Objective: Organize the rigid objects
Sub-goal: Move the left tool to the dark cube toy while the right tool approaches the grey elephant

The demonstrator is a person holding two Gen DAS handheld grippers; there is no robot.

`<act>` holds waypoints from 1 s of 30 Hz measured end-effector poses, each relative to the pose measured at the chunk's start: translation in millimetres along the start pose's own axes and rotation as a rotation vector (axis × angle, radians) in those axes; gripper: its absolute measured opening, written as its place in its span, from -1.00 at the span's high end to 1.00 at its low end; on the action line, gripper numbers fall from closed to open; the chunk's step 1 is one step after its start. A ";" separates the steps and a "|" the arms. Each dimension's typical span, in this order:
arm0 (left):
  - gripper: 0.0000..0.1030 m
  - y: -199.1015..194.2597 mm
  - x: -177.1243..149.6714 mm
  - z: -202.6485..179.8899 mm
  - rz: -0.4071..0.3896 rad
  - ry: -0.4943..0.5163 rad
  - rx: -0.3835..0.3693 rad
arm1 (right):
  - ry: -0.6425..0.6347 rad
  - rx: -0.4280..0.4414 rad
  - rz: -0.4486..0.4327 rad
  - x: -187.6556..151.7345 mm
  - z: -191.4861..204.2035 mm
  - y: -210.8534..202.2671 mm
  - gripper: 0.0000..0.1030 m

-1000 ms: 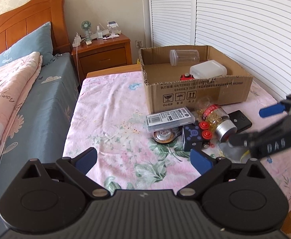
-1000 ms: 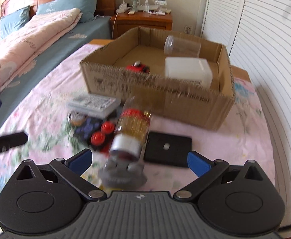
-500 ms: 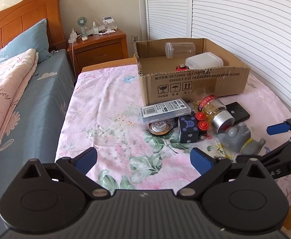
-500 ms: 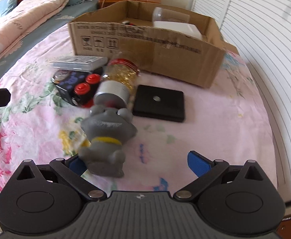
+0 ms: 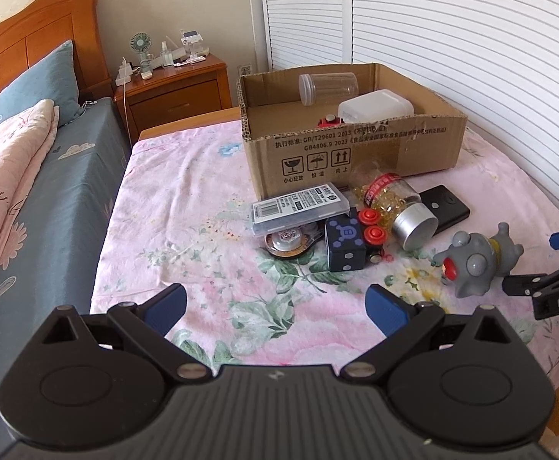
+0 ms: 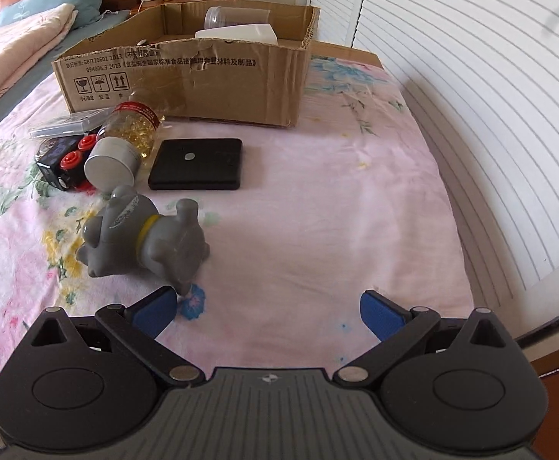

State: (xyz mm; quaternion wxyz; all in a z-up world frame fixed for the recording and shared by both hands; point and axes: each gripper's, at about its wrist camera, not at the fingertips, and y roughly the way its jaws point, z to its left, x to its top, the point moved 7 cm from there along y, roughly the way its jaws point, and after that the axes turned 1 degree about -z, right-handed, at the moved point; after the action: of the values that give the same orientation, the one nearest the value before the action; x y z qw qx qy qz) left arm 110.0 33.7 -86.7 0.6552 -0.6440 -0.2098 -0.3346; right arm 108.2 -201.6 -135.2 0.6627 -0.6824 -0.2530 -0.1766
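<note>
Right wrist view: bare pink floral bedspread (image 6: 336,211) right of one grey rubber animal toy (image 6: 145,237).
Both grippers, left gripper (image 5: 275,306) and right gripper (image 6: 268,310), gape empty; one cardboard box (image 6: 187,80) behind.

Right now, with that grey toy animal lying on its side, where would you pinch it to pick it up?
Probably across the narrow neck by its yellow collar, coming straight down: the grey toy lies on its side, and head and rump look too bulky and rounded for the open right gripper.

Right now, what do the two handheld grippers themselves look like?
Both are matte black plastic. The left gripper and right gripper each have a ribbed body, two round discs, silver pivot screws and blue finger pads. The left wrist view shows white letters "DAS" on the right one.
</note>
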 end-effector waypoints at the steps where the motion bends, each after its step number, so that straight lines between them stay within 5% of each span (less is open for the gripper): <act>1: -0.93 0.9 -0.1 -0.1 0.001 0.003 -0.001 | -0.010 0.022 0.002 -1.5 3.5 -1.1 -1.00; 8: -0.93 6.1 -0.9 -2.7 0.011 0.009 -0.015 | -0.144 0.181 -0.014 -1.9 58.3 -4.9 -1.00; 19: -0.92 26.9 9.6 -13.0 -0.020 0.002 -0.110 | -0.179 0.190 -0.075 21.6 86.3 10.8 -1.00; 30: -0.42 63.1 17.7 -41.8 -0.037 0.051 -0.161 | -0.189 0.201 -0.097 19.6 82.2 10.6 -1.00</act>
State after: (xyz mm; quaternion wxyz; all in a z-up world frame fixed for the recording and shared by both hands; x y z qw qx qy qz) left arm 160.4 -13.8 -122.1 0.6002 -0.6819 -0.1772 -0.3786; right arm 122.4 -117.7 -137.4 0.6918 -0.6131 -0.3632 -0.1171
